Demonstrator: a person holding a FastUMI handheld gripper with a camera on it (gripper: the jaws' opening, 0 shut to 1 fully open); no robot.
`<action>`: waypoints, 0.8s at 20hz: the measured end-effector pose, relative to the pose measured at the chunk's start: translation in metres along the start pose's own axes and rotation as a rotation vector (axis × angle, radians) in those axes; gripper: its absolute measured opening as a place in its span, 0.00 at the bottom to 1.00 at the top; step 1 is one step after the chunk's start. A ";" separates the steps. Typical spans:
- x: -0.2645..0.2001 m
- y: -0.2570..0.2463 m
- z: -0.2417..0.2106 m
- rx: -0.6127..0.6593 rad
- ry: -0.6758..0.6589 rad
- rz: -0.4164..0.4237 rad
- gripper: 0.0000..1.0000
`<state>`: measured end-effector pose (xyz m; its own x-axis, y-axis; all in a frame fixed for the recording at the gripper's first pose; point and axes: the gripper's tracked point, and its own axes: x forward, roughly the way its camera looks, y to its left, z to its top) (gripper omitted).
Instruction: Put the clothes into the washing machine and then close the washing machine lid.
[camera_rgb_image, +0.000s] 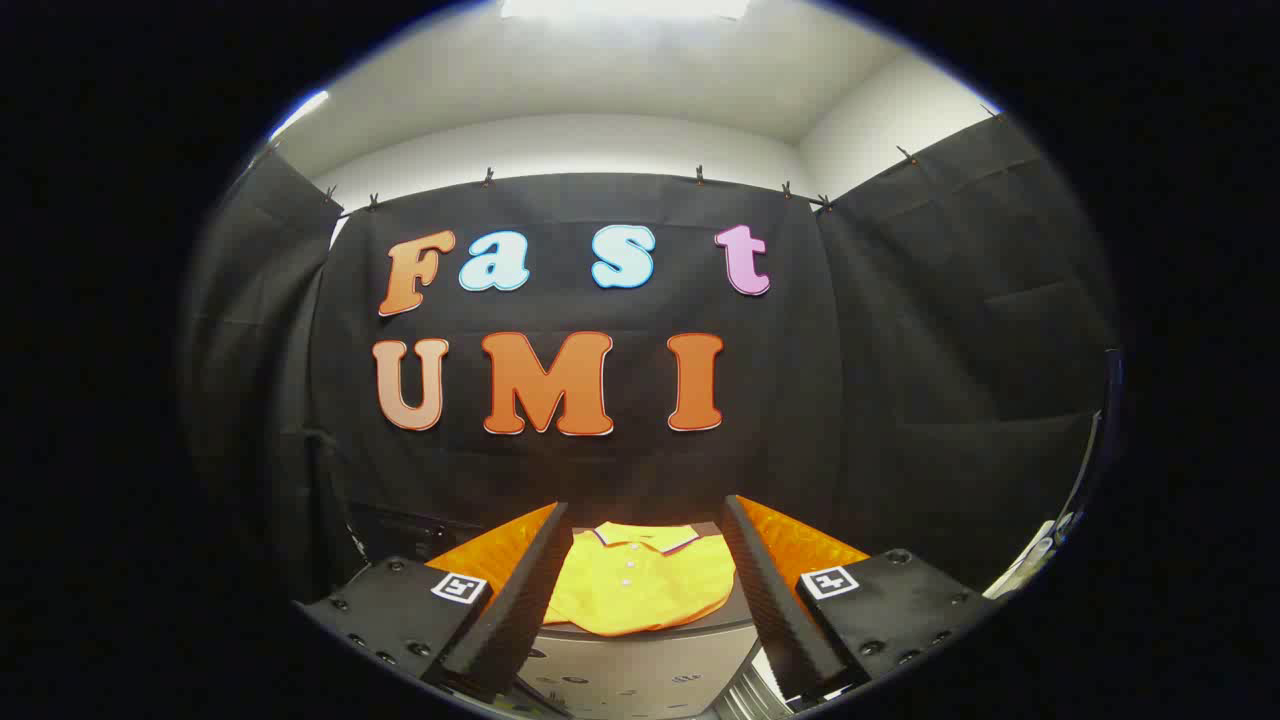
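Ahead, a yellow polo shirt lies flat on a dark top over a grey cabinet front, seen between the spread fingers of the gripper, which holds nothing. Judged: pickup not yet begun. Next: drop onto the cloth, pinch a fold. Black cloth wall beyond.

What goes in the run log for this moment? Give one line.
stage: approach | gripper: open, holding nothing | yellow shirt: flat on grey surface, ahead between fingers | contact: none
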<state>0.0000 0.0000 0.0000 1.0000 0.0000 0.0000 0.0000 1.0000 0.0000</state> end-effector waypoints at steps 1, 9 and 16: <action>-0.002 -0.004 -0.001 -0.005 0.005 -0.007 0.98; -0.013 -0.013 0.008 -0.021 -0.013 -0.019 0.98; -0.018 -0.008 0.008 -0.019 -0.002 -0.007 0.98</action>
<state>-0.0182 -0.0080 0.0075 1.0000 -0.0069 0.0016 0.0069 0.9998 -0.0194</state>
